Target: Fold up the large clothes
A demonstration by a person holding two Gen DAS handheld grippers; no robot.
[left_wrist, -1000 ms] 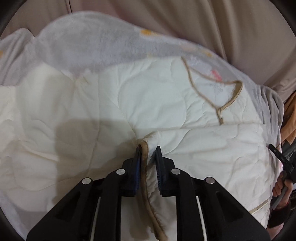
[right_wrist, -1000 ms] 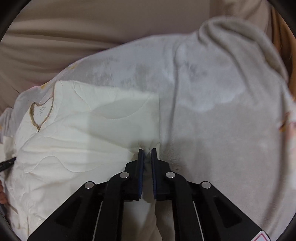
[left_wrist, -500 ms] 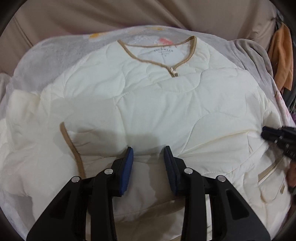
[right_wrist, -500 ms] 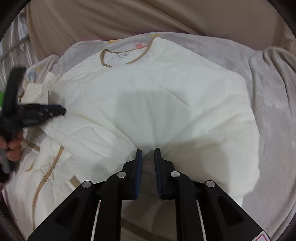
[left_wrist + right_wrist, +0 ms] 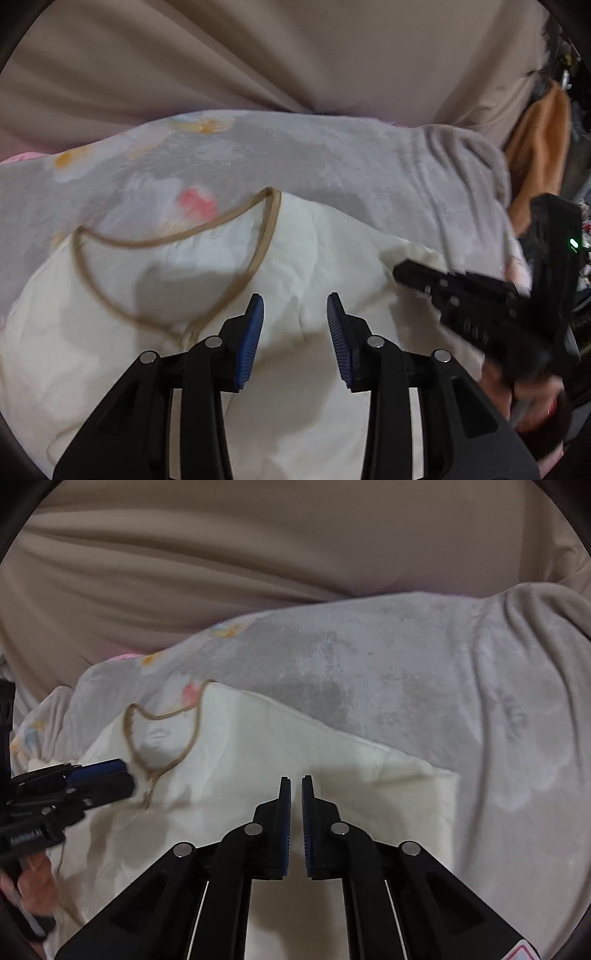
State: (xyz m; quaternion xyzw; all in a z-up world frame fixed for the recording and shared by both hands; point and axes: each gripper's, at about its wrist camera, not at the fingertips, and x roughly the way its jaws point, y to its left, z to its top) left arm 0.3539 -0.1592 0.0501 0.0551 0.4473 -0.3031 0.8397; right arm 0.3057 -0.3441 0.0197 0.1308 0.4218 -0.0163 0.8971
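The left gripper [image 5: 295,321] is closest in its own view. Its two blue pads [image 5: 251,341] are spread wide apart, with nothing between them. Cream cloth shows in the gap below.

The right gripper [image 5: 296,794] has its blue pads [image 5: 285,827] almost pressed together, with only a thin slit left. I cannot see any cloth in that slit, so I cannot tell if it is pinching something.

Under both grippers lies the quilted cream jacket [image 5: 110,369] [image 5: 240,782]. It is spread flat on top of a soft gray blanket [image 5: 351,162] [image 5: 424,672]. The jacket's tan-trimmed neckline [image 5: 236,284] [image 5: 166,734] sits just past the left gripper, a little to the left of it. In the right wrist view the jacket's far edge looks like a straight folded line on the blanket.

In the left wrist view the right gripper [image 5: 402,273] pokes over the jacket's right side. In the right wrist view the left gripper [image 5: 118,771] sits just beside the neckline.

The blanket has little pink and yellow pictures on it. Behind the blanket hangs a beige curtain [image 5: 258,55] [image 5: 258,554]. An orange cloth [image 5: 539,140] hangs beside the blanket's far right end.
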